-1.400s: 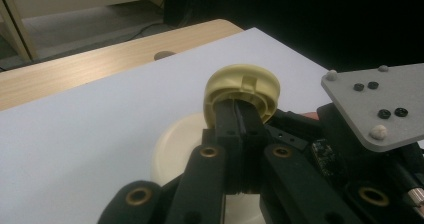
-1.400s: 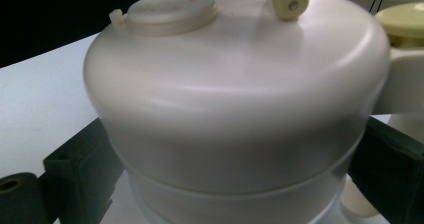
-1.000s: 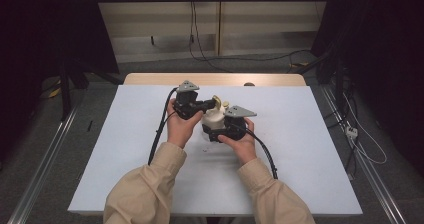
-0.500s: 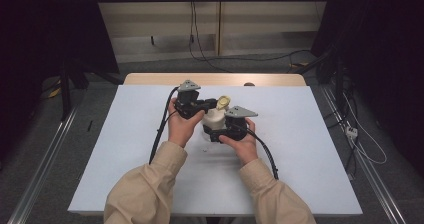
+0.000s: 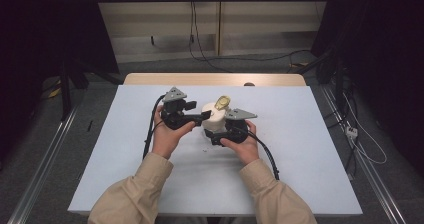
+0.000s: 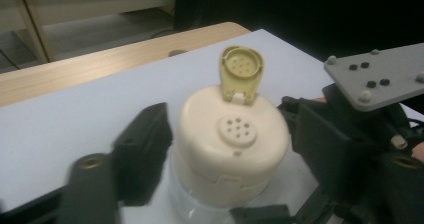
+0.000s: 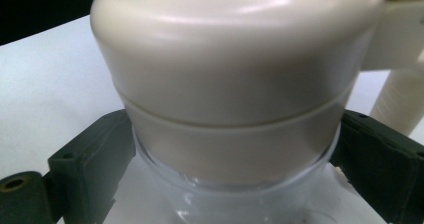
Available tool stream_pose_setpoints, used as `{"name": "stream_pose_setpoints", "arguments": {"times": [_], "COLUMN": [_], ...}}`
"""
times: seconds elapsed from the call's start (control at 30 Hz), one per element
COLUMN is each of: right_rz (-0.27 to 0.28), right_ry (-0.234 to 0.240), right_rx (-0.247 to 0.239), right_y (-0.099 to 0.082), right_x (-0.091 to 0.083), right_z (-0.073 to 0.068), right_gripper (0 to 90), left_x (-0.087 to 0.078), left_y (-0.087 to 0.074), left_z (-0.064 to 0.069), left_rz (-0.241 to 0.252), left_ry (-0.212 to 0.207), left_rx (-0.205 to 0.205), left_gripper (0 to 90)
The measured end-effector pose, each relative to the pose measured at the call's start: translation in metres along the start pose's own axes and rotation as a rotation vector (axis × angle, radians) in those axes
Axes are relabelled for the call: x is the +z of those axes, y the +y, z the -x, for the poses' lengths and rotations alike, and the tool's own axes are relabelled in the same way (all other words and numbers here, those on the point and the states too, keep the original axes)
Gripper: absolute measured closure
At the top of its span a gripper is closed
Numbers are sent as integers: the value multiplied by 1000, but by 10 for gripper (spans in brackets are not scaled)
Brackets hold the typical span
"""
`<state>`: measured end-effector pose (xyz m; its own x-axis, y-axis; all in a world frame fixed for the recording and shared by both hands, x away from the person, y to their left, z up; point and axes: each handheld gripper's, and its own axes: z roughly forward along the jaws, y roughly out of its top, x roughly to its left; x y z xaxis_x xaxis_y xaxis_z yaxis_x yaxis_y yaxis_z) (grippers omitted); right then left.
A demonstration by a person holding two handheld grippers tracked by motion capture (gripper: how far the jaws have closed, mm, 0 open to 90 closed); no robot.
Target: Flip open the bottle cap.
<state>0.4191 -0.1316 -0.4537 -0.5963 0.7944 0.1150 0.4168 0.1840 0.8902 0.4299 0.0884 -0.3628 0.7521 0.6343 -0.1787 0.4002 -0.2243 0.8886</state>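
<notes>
Both forearms in tan sleeves reach to mid-table, hands side by side. The right gripper clamps the clear body of a shaker jar from both sides just under its cream cap. The left gripper meets the cap's side; whether it grips cannot be told. The jar stands upright, yellow flip lid raised, sprinkle holes exposed. No lettering is legible.

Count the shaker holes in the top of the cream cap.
7 in the round sifter patch on the cap: one in the middle, six ringed around it. The flip lid stands open behind, with matching plugs on its underside. None seem hidden.
</notes>
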Motion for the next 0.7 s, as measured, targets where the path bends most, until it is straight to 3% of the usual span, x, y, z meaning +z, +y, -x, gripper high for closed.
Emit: {"name": "stream_pose_setpoints", "arguments": {"times": [0.13, 0.37, 0.6, 0.7], "right_rz": [-8, -11, -6, -4], "right_ry": [-4, -17, -14, -14], "right_rx": [0, 0, -5, -9], "right_y": [-3, -7, -11, -11], "right_x": [-5, -20, -35, -41], "right_z": [1, 4, 5, 4], "right_gripper": [53, 61, 63, 60], "left_x": [-11, -31, -48, -53], "left_y": [-11, -32, -52, -59], "left_z": [-5, -12, -21, -26], "left_rz": [2, 3, 2, 3], "left_ry": [22, 35, 28, 0], "left_rx": [-1, 2, -7, -30], "left_gripper": [174, 108, 80, 81]}}
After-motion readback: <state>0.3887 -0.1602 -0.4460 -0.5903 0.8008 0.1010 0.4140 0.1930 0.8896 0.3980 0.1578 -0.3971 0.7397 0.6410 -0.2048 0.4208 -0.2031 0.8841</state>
